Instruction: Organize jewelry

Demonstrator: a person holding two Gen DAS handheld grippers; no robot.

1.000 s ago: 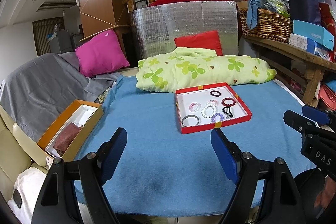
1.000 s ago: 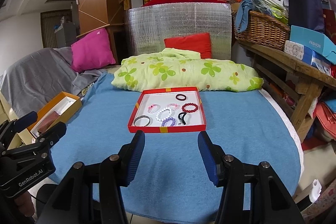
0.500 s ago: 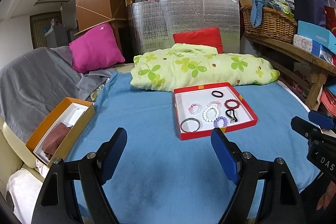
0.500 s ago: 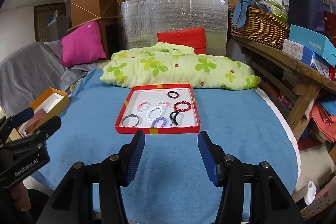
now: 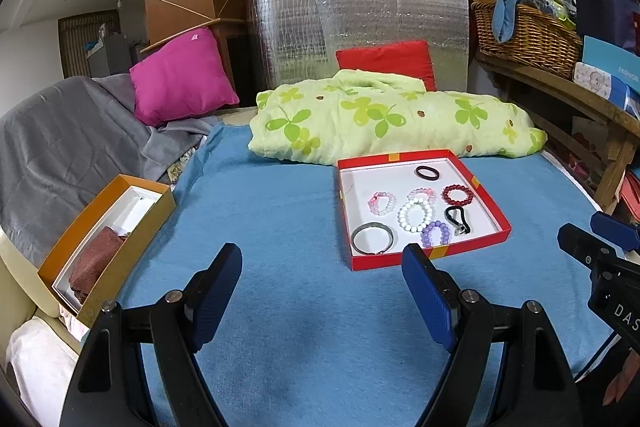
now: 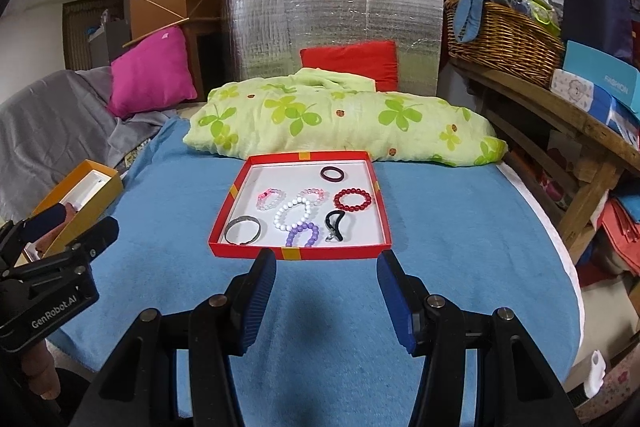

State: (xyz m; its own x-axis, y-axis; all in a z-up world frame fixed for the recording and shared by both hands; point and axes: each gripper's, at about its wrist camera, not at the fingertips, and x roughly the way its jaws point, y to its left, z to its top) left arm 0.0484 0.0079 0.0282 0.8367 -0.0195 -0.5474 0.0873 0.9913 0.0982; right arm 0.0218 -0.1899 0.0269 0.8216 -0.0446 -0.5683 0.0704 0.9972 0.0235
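A red tray [image 5: 424,259] [image 6: 304,254] with a white floor sits on the blue cloth. It holds several bracelets: a grey bangle [image 6: 243,230], white beads [image 6: 292,214], purple beads [image 6: 303,235], red beads [image 6: 353,199], pink beads [image 6: 270,198], a dark hair band [image 6: 331,173] and a black clip [image 6: 334,223]. An orange box [image 5: 108,239] with a brown cloth inside stands at the left. My left gripper [image 5: 322,291] is open and empty, short of the tray. My right gripper [image 6: 326,287] is open and empty, just before the tray's front edge.
A green clover-print quilt [image 6: 332,119] lies behind the tray. A pink cushion [image 5: 180,75] and grey sheet [image 5: 60,147] are at the left. A wooden bench [image 6: 568,115] with a wicker basket [image 6: 504,43] stands at the right. The cloth's right edge [image 6: 560,259] drops off.
Both grippers have moved forward towards the red tray, which now looks larger and nearer. Both stay open and empty.
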